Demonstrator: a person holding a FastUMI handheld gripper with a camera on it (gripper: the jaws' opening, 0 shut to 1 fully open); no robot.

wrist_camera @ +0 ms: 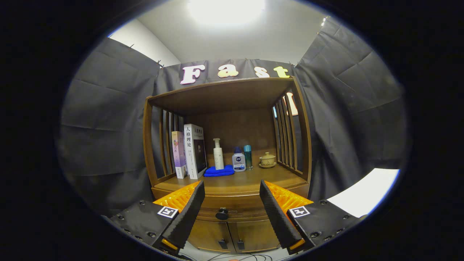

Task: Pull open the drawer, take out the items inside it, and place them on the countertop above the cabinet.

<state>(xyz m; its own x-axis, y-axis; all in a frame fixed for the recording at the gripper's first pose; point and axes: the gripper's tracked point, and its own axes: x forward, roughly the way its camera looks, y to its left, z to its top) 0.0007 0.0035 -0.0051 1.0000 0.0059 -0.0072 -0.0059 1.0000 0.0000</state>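
Wooden cabinet dead ahead at 12 o'clock; drawer closed, dark knob centred between spread fingers of gripper, nothing pinched. Contents hidden. Risk judged: off-centre closure could slip off the small round knob; a skewed pull could bind the drawer. Countertop already crowded: books at 10 o'clock, bottles on blue cloth, lidded cup at 2 o'clock. Free space along front edge only. Black cloth walls; bright ceiling light.
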